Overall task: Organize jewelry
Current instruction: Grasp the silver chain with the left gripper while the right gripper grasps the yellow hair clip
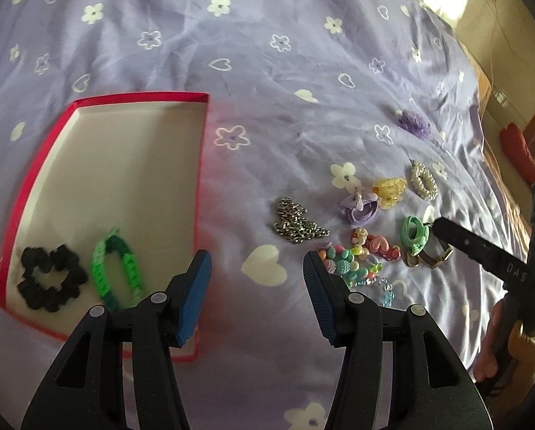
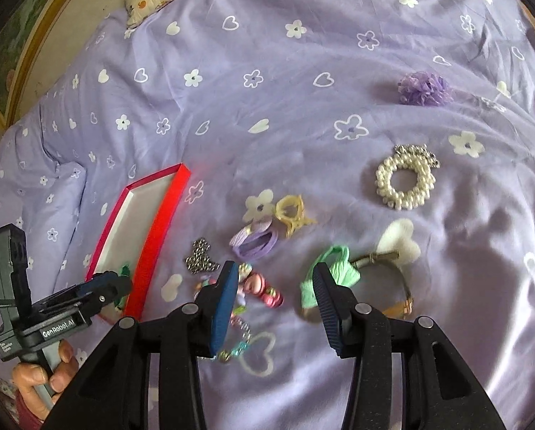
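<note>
On the purple bedspread (image 2: pixel 303 82), just ahead of the right gripper (image 2: pixel 274 286), lies a mint green hair tie (image 2: pixel 333 272). It looks soft, light and squishy, so pinching its bunched middle should work. Both grippers are half open and hold nothing. The left gripper (image 1: pixel 256 279) hangs beside the red box (image 1: pixel 124 165).

Empty tongs (image 2: pixel 271 286) above jewelry (image 2: pixel 256 286)

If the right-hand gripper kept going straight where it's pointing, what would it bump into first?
Probably the mint-green knitted hair tie, lying on the purple bedspread just ahead of the right gripper; its open jaws hold nothing. Depth is uncertain.
</note>
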The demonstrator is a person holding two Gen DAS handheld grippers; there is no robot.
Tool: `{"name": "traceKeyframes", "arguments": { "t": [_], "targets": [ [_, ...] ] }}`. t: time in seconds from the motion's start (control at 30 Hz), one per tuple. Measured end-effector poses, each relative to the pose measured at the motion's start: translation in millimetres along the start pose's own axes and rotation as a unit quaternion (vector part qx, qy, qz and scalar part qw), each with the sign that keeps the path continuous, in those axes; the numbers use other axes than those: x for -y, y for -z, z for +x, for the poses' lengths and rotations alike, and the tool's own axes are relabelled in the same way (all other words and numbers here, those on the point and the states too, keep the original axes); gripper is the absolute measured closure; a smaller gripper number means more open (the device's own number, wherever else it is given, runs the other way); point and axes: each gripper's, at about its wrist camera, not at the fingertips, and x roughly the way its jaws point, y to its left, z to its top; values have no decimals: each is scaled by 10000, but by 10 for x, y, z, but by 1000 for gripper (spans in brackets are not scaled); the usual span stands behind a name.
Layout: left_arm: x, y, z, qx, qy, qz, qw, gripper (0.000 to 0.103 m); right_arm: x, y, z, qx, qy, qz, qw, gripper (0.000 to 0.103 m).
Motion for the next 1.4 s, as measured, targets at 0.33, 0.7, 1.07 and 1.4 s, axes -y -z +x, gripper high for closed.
{"name": "traceKeyframes", "arguments": {
  "t": [0.33, 0.7, 1.07, 1.4],
  "targets": [
    [159, -187, 460, -307, 113, 189, 9993, 51, 28, -229, 323, -89, 70, -229, 9997, 57],
    [319, -261, 866, -477, 73, 516, 9975, 61, 84, -329, 751, -353, 200, -382, 9984, 60],
    [295, -235, 767, -226, 473, 559, 9971, 89, 64, -322, 693, -102, 183, -446, 9988, 66],
    [141, -197, 310, 190, 577, 273, 9978, 90, -126, -259, 406, 48, -371, -222, 9991, 66]
  ]
}}
